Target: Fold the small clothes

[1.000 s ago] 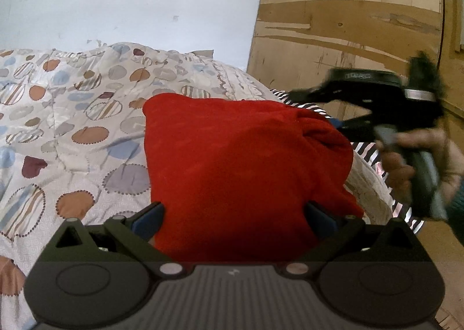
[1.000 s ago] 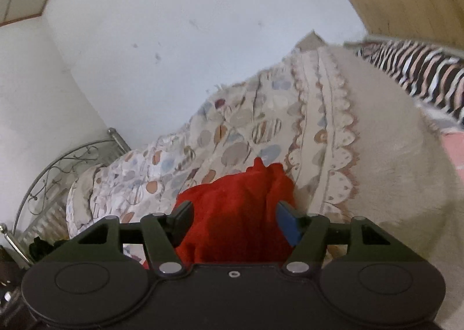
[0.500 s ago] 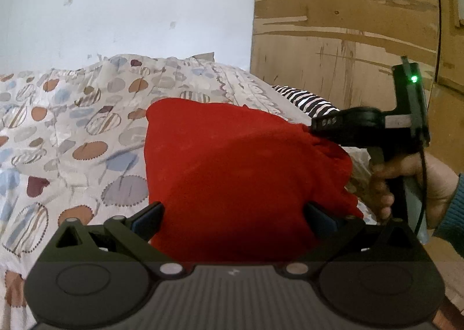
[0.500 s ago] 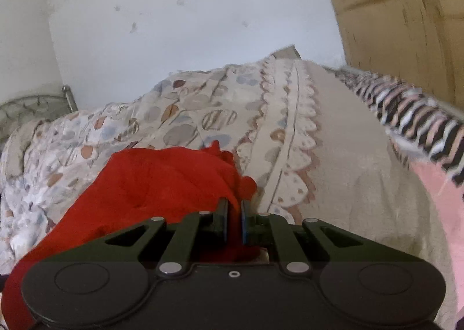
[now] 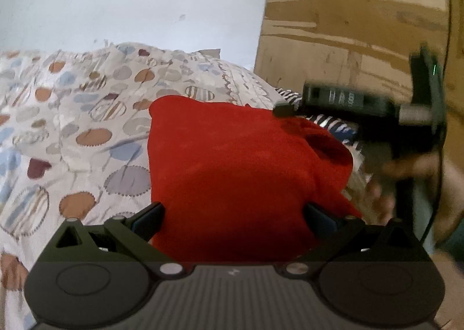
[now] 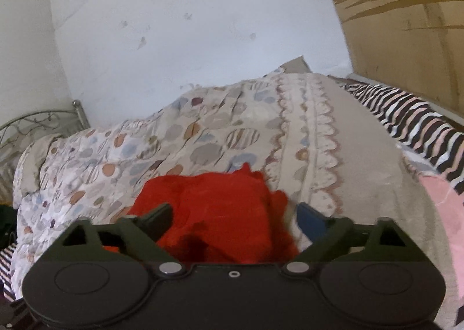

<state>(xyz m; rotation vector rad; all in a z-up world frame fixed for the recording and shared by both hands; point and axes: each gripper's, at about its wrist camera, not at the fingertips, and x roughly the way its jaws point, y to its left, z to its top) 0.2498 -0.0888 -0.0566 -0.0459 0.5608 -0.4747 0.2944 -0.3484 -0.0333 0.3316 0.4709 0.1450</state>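
White plaster wall (image 6: 188, 40) and a plywood panel (image 5: 348, 25) back the bed, which is covered by a quilt (image 5: 72, 133) printed with spots; a zebra-striped cloth (image 6: 411, 127) lies along the edge at 3 o'clock. On the quilt lies the red garment (image 5: 232, 170), folded into a rough block whose long axis runs from 6 toward 12 in the left wrist view, a bunched end at 2 o'clock. The left gripper (image 5: 233, 214) is spread wide, straddling the garment's near edge. The right gripper (image 6: 233, 220), pinched on the fabric half a second ago, now gapes open and has released it; it appears blurred at 2 o'clock in the left view.
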